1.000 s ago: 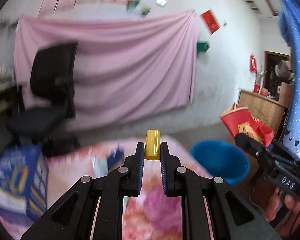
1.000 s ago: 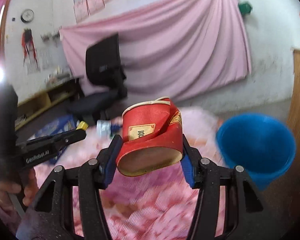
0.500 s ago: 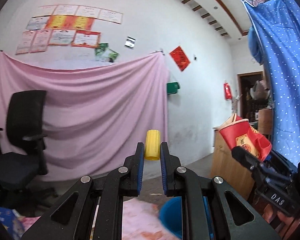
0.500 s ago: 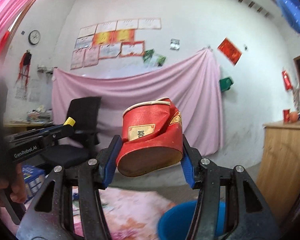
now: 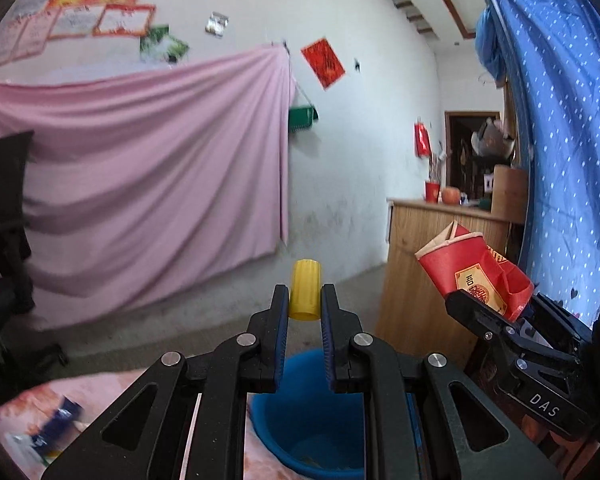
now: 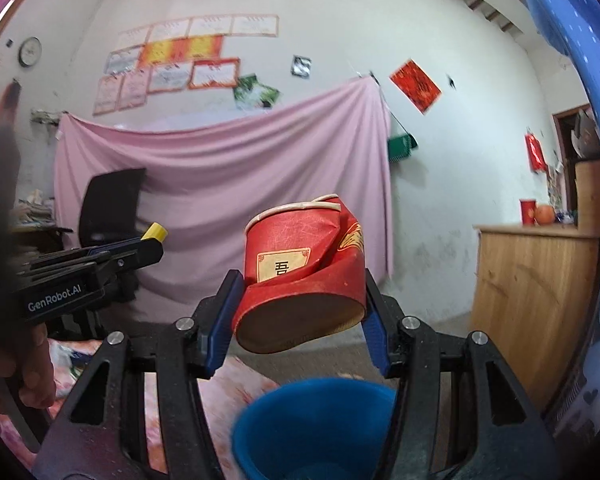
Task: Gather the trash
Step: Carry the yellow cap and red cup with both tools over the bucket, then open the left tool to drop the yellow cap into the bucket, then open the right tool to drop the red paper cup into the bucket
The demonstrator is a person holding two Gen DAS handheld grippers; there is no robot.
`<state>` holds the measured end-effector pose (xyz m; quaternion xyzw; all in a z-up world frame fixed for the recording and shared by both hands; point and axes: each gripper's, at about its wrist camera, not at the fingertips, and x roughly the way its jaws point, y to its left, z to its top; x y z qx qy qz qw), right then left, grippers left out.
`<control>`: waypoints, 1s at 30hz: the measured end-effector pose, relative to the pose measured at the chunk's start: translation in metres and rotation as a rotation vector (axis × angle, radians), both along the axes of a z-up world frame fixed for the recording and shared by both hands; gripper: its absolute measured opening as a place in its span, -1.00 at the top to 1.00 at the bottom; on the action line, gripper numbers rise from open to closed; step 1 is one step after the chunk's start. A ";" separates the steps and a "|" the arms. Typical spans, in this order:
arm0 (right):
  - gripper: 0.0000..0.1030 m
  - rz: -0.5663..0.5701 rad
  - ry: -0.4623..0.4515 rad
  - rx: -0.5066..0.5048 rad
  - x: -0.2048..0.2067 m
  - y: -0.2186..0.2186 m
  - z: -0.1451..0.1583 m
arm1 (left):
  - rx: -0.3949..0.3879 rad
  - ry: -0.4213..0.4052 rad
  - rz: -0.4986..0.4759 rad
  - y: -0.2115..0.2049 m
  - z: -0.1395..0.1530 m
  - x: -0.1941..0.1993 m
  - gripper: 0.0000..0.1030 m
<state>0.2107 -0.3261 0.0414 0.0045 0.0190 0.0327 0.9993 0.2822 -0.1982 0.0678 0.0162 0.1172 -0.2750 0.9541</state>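
Left gripper has its jaws nearly closed, pinching a small yellow cap. Right gripper has jaws spread wide, clamped on a crumpled red paper cup. Both are held up in the air above the blue bucket, which sits beside the pink floral cloth's edge.

Crushed red paper cup and small yellow cap, both aloft above the blue bucket.

Pink floral mat with wrappers, blue bucket
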 end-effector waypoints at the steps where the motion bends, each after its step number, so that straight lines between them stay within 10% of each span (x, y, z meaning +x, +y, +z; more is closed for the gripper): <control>1: -0.60 -0.007 0.015 0.005 0.000 -0.005 -0.004 | 0.004 0.026 -0.002 -0.005 -0.004 0.006 0.76; 19: -0.60 0.001 0.386 0.117 0.056 -0.055 -0.096 | 0.122 0.548 -0.024 -0.048 -0.087 0.095 0.76; 30: -0.61 -0.021 0.520 0.164 0.073 -0.068 -0.123 | 0.107 0.652 -0.019 -0.044 -0.105 0.106 0.46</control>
